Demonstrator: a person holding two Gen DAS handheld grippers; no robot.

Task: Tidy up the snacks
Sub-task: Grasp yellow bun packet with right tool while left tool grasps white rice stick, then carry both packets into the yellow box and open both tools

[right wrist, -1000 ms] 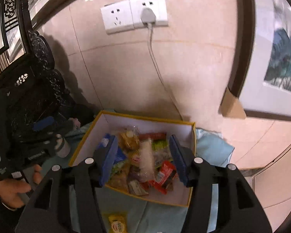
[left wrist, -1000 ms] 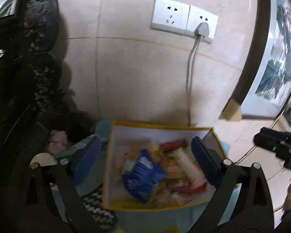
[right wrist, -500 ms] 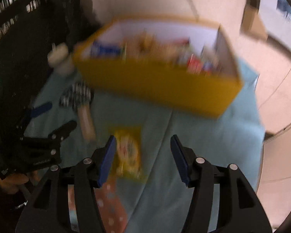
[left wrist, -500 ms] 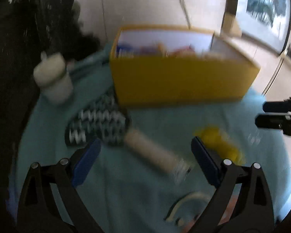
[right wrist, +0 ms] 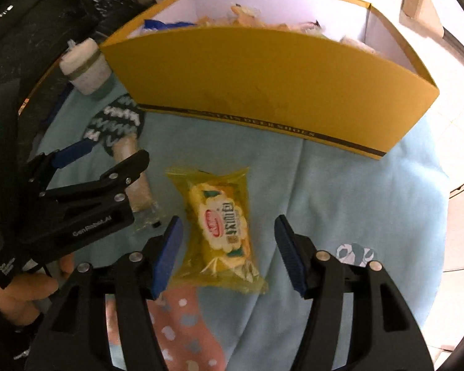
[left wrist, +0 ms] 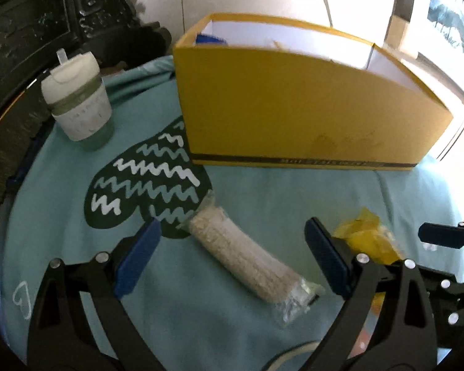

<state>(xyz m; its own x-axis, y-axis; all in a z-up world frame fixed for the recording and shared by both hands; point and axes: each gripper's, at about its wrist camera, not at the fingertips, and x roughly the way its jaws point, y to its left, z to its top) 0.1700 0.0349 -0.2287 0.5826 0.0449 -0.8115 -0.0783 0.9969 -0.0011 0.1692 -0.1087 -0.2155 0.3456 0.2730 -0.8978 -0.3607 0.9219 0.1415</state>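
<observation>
Ahead of both sets of jaws the way is closed by the front wall of the yellow box (left wrist: 297,114), which stands across the teal cloth (left wrist: 263,191). Between that wall and the left gripper (left wrist: 233,253), bare cloth is seen, but the gap between its spread jaws is crossed diagonally by a clear-wrapped cracker roll (left wrist: 242,255). Far ahead and left of those jaws a lidded cup (left wrist: 79,102) stands. The gap of the right gripper (right wrist: 227,252) is partly filled by a yellow snack packet (right wrist: 221,227); right of its jaws, open cloth is left. To its left, room is taken by the left gripper.
</observation>
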